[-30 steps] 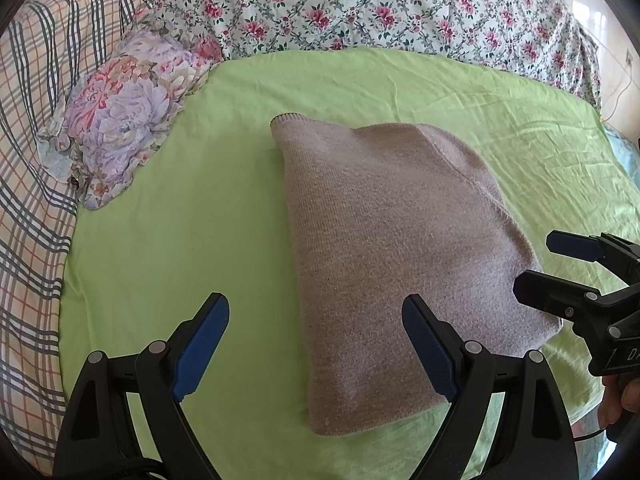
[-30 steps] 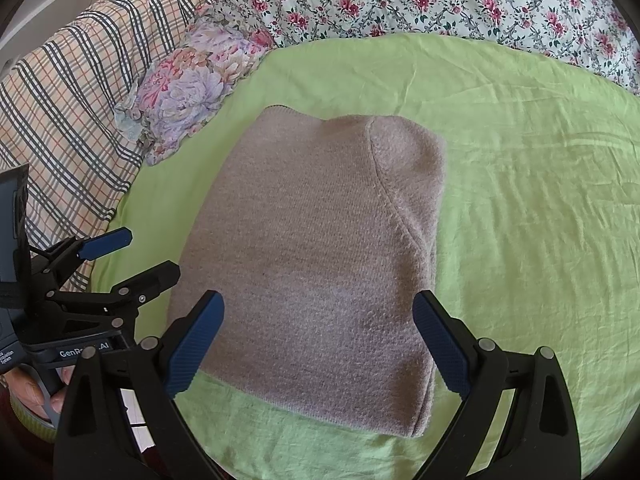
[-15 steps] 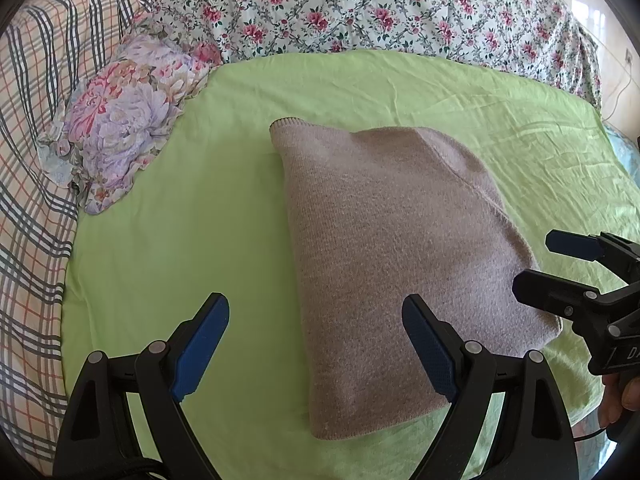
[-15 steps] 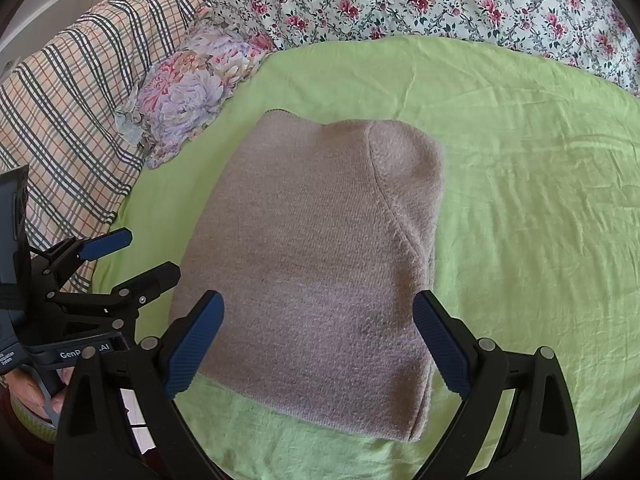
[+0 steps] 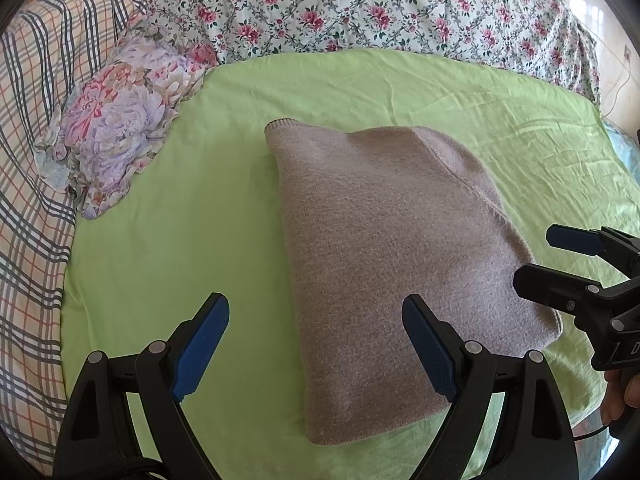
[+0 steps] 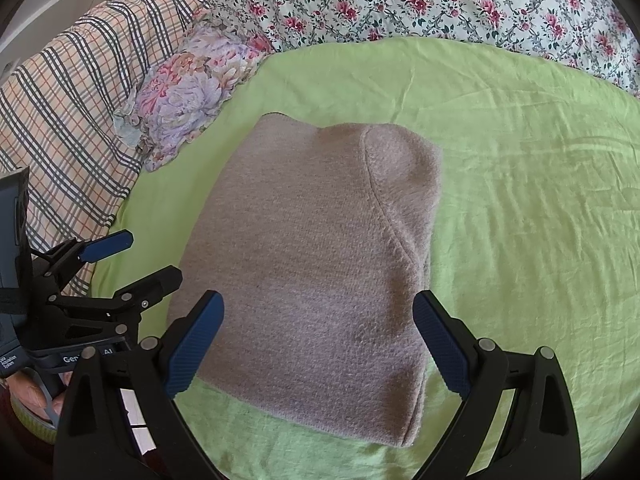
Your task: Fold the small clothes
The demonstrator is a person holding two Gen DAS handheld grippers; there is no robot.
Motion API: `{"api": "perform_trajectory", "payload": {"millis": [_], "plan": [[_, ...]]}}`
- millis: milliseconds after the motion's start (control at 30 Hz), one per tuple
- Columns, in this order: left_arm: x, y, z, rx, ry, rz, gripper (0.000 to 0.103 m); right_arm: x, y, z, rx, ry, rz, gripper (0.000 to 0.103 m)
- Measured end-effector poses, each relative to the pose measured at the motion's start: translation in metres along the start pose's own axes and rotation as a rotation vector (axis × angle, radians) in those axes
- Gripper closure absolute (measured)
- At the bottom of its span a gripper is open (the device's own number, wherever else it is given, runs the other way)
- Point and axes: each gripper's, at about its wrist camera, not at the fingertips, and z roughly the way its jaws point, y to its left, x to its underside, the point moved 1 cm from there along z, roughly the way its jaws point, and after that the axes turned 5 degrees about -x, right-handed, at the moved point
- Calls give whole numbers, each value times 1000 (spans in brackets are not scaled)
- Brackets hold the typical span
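The folded knit garment (image 5: pixel 392 264) hides its inner layers, so its kind cannot be told – its near edge sits partly behind the left gripper's (image 5: pixel 316 344) right finger. In the right wrist view, the plaid blanket (image 6: pixel 76 96) and floral quilt (image 6: pixel 420 0) run past the edges. A hand (image 5: pixel 620 396) is cut off at the left wrist view's right edge – only fingertips show

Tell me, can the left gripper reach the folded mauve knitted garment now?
Probably yes: the left gripper is open just above the folded mauve knitted garment, and nothing lies between them.
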Motion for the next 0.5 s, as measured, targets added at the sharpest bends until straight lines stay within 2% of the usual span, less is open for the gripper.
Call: {"api": "perform_trajectory", "payload": {"millis": [500], "plan": [[-5,-3,9,-3,-7,1,14,-2,-17,8,6,4,27,8]]}}
